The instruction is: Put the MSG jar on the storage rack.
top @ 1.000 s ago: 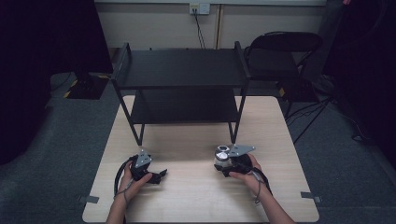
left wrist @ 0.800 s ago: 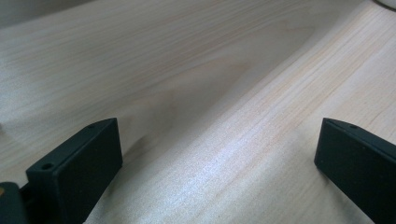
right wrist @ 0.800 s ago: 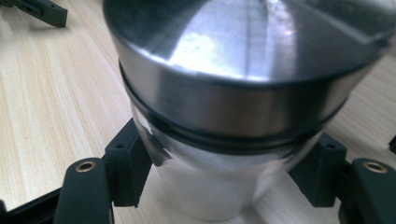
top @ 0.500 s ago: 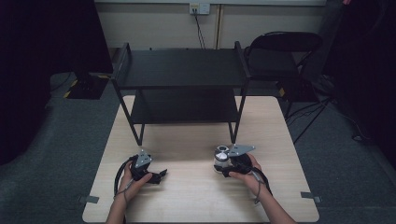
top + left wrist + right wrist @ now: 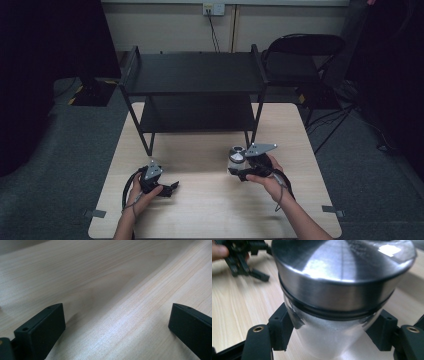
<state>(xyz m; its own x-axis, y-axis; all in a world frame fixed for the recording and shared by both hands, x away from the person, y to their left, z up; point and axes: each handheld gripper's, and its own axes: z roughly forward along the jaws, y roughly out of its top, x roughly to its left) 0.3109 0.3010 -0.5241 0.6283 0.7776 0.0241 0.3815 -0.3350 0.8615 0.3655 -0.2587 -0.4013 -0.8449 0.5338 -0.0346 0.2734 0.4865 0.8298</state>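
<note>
While the right tongs [image 5: 329,337] squeeze a small jar [image 5: 332,340], their two black blocky jaws press on its clear round sides. The jar has a shiny metal lid [image 5: 342,267] with a dark ring under it, and something white and grainy shows through the glass. In the high view the right tongs [image 5: 239,170] hold the jar [image 5: 236,161] upright at the right side of the surface [image 5: 210,210], just in front of the shelf's right leg. A hand [image 5: 265,175] grips these tongs from behind, and a flat grey three-cornered plate sits on top.

The left tongs [image 5: 115,325] are spread wide with nothing between them. Their jaws are black, flat and square-edged, and they hang close over the pale wood with its soft wavy lines. In the high view the left tongs [image 5: 167,189] rest low at the left side of the surface, held by the other hand [image 5: 142,195].

Behind both stands a black metal shelf [image 5: 195,75] with two flat boards and thin legs. A black folding chair [image 5: 305,55] stands past the surface on grey carpet [image 5: 60,150].
</note>
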